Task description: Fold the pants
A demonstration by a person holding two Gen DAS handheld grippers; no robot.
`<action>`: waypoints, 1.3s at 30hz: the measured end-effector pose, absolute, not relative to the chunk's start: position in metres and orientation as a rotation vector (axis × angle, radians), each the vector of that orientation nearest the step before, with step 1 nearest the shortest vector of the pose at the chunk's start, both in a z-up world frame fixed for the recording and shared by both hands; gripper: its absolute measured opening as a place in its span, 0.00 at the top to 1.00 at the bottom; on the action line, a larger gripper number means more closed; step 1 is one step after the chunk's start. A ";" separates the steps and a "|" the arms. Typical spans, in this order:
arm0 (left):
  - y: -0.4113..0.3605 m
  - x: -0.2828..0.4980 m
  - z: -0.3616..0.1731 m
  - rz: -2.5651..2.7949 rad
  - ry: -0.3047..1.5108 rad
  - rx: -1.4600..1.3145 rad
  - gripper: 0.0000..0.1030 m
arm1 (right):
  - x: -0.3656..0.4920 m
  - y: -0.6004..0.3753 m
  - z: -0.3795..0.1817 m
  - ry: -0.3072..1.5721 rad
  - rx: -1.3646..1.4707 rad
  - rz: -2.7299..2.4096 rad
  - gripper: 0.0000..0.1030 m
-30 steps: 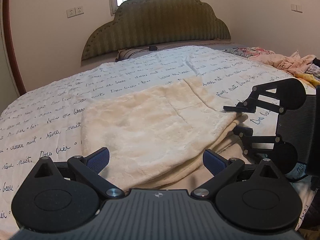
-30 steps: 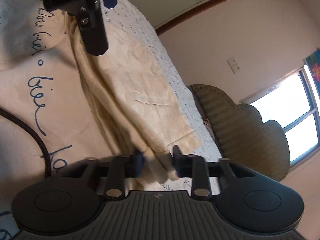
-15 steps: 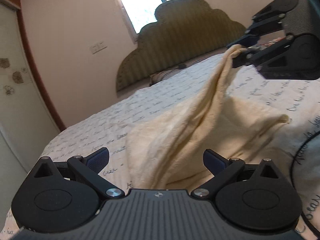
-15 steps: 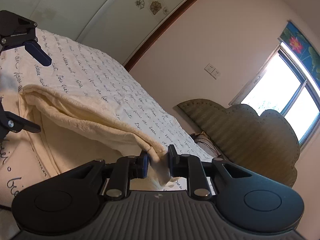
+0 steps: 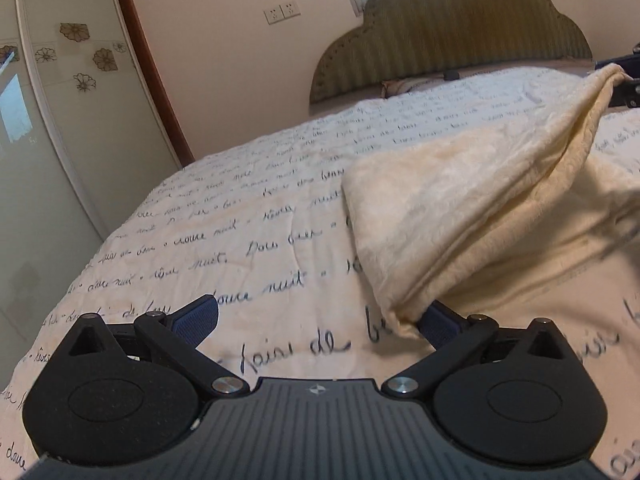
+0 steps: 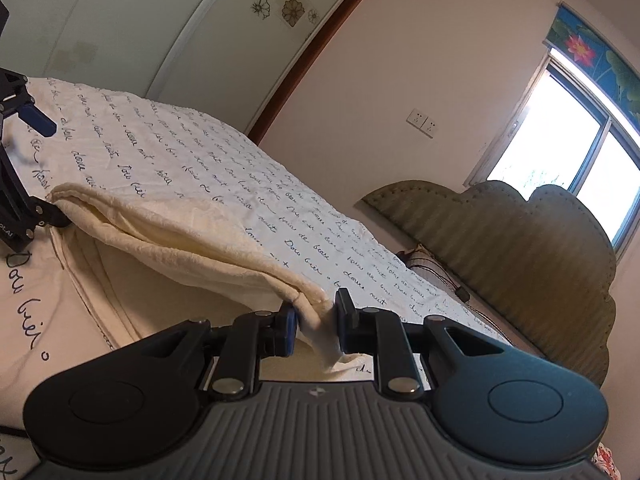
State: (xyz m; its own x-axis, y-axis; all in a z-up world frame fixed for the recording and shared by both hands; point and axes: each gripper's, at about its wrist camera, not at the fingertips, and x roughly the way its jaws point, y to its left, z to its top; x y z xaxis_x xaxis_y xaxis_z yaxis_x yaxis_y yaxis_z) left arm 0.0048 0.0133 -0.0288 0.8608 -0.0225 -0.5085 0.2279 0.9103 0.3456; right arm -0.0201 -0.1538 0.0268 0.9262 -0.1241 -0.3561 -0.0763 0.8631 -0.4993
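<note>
The cream fleece pants [image 5: 452,208] lie on the bed, with one edge lifted off it. My right gripper [image 6: 316,320] is shut on a corner of the pants [image 6: 188,240] and holds it above the bedspread. My left gripper [image 5: 320,320] is open, its jaws wide apart. The near corner of the pants rests against its right finger [image 5: 440,322]; the left finger [image 5: 196,320] is clear of the cloth. The right gripper shows at the far right of the left wrist view [image 5: 626,84].
The bedspread [image 5: 240,216] is white with dark script. A green padded headboard [image 5: 452,32] stands at the far end under a window [image 6: 560,140]. A wardrobe door [image 5: 48,120] with flower decals is on the left. A black cable [image 5: 636,280] lies at right.
My right gripper has lifted the pants' corner off the bed and carried it up and over. My left gripper has swung left and now sits at the near corner, still open.
</note>
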 end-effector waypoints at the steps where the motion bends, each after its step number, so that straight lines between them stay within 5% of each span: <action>1: 0.015 0.003 -0.030 -0.139 0.524 0.411 0.00 | -0.021 -0.154 0.025 0.399 -0.531 -0.029 0.82; 13: 0.053 -0.009 0.005 -0.249 0.513 0.306 0.00 | -0.035 -0.156 -0.037 0.598 -0.561 0.012 0.81; 20: 0.031 0.027 0.029 -0.365 0.458 0.198 0.00 | -0.048 -0.169 0.004 0.637 -0.512 0.082 0.79; 29: -0.047 0.069 -0.012 -0.463 0.524 0.303 0.00 | -0.037 -0.200 0.038 0.480 -0.211 0.069 0.78; 35: -0.054 0.069 -0.036 -0.480 0.558 0.337 0.01 | -0.010 -0.194 -0.014 0.673 -0.224 0.087 0.76; 39: -0.037 0.071 -0.023 -0.481 0.520 0.309 0.00 | -0.021 -0.218 -0.001 0.616 -0.043 0.043 0.75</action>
State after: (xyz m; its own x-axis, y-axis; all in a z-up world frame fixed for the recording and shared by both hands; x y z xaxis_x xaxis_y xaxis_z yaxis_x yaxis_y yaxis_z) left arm 0.0705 -0.0372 -0.0228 0.7611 -0.3584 -0.5406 0.5111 0.8445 0.1598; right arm -0.0206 -0.2184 -0.0012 0.8155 0.0273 -0.5781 -0.0530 0.9982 -0.0276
